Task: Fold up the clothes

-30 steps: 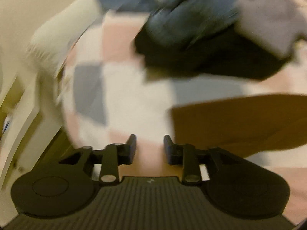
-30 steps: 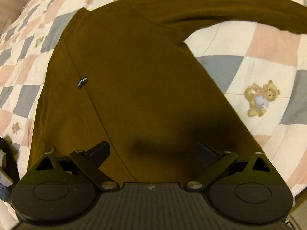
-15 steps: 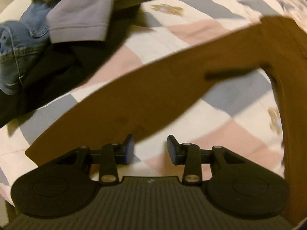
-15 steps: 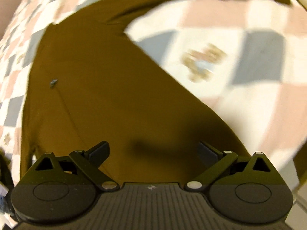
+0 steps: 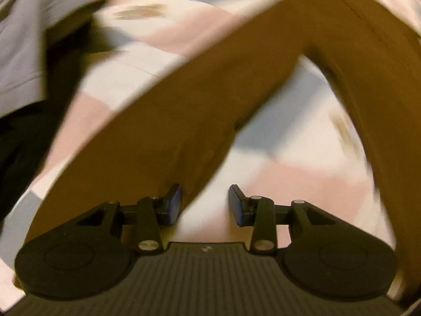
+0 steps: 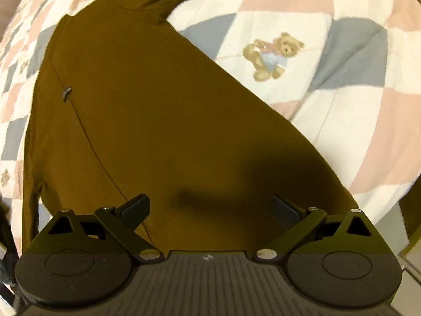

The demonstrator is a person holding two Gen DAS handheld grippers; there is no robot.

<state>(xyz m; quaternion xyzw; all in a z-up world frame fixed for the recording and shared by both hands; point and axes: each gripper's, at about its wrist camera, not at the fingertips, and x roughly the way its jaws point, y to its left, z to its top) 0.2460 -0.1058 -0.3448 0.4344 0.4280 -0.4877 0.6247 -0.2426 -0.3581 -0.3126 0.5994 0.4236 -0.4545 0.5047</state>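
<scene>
Left wrist view is smeared by blur, but the left gripper [image 5: 205, 201] is plain enough: its jaws stand narrowly apart with nothing between them, poised over the lower edge of a long brown sleeve [image 5: 184, 110] that runs slantwise across the patchwork quilt [image 5: 302, 173]. At the quilt's far left edge lie a lavender garment [image 5: 21, 52] and something dark [image 5: 23, 137] beside it, too blurred to name.

From the right wrist view the brown shirt [image 6: 147, 105] lies flat on the quilt [image 6: 363, 121], its body spread toward the near edge and one sleeve stretched along the far edge. The right gripper [image 6: 210, 208] hangs above the shirt's hem, jaws spread wide and holding nothing, its shadow on the cloth. A small dark tag [image 6: 66, 92] sits on a seam. A teddy bear print [image 6: 273, 55] shows on a white patch just beside the shirt.
</scene>
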